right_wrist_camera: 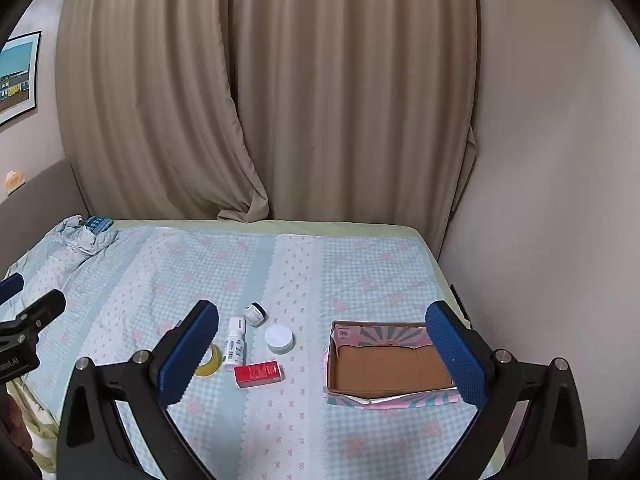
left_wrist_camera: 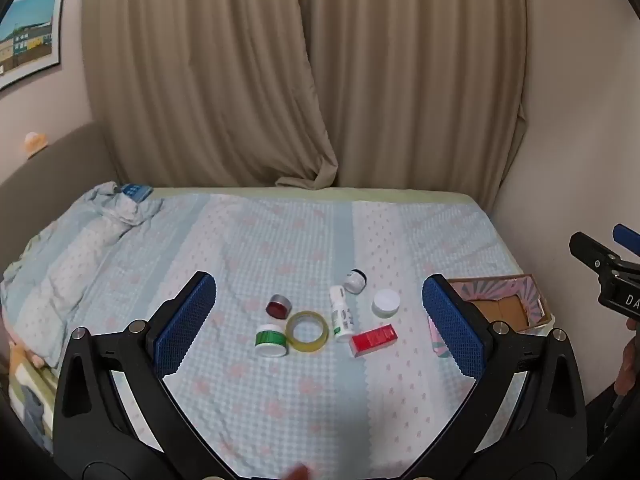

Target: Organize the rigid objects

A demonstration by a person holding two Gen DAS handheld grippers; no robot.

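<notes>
Left claw [left_wrist_camera: 320,320] nearest, spread wide, holding nothing, above bed [left_wrist_camera: 248,240]. Right claw [right_wrist_camera: 320,350] likewise wide, holding nothing. Between left fingers: green-lid jar [left_wrist_camera: 272,341], tape roll [left_wrist_camera: 307,331], red box [left_wrist_camera: 373,340], white bottle [left_wrist_camera: 341,317], white-lid jar [left_wrist_camera: 385,303] clustered on bedspread. Cardboard box [right_wrist_camera: 384,368] apart to right.

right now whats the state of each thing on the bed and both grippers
left gripper: open, holding nothing
right gripper: open, holding nothing
cardboard box: open, nothing inside
tape roll: lying flat
red box: lying on its side
white bottle: lying down, cap on
white jar: upright, lid on
green jar: tipped, lid on
red jar: tipped
small black-lidded jar: tipped
blanket: bunched up at the left
</notes>
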